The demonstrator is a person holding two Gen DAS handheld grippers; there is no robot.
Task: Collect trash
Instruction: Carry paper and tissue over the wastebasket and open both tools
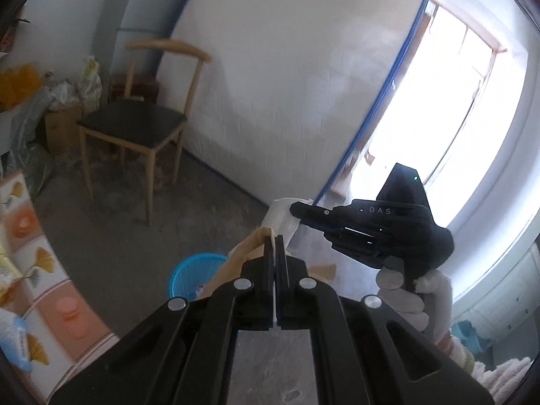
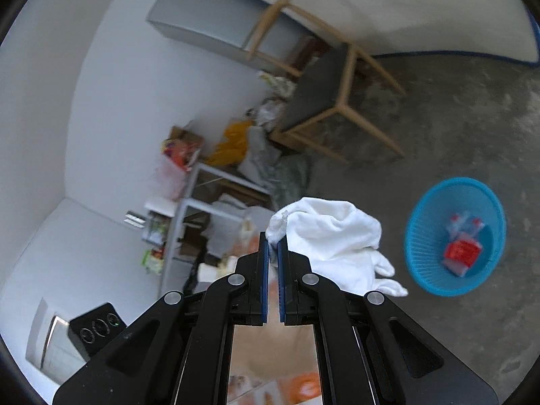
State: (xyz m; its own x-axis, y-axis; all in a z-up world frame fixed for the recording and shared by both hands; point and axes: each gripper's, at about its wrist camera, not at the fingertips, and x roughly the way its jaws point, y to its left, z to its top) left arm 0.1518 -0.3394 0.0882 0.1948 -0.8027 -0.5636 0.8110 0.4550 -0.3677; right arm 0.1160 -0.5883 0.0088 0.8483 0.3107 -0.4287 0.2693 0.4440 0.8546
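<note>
Grey concrete floor (image 2: pixel 455 101), right tool (image 2: pixel 274 236) pinching crumpled white cloth (image 2: pixel 330 233), left tool (image 1: pixel 275 238) clamping brown paper (image 1: pixel 249 246).

A soft, crumpled white cloth (image 2: pixel 332 236), a blue plastic mesh basket (image 2: pixel 422 263), a matt brown paper bag (image 1: pixel 243 256) and a rough grey concrete floor (image 2: pixel 455 118).

Blown-out window (image 1: pixel 455 108) glare (left view); soft blur, fisheye-bent edges.

Blue basket (image 1: pixel 192 278) half hidden behind brown paper (image 1: pixel 248 253) and left hand-held gripper (image 1: pixel 275 239), window (image 1: pixel 449 101) blown out to white, shelf clutter (image 2: pixel 189 233) too blurred to identify, basket's red packet (image 2: pixel 460 253) label unreadable
</note>
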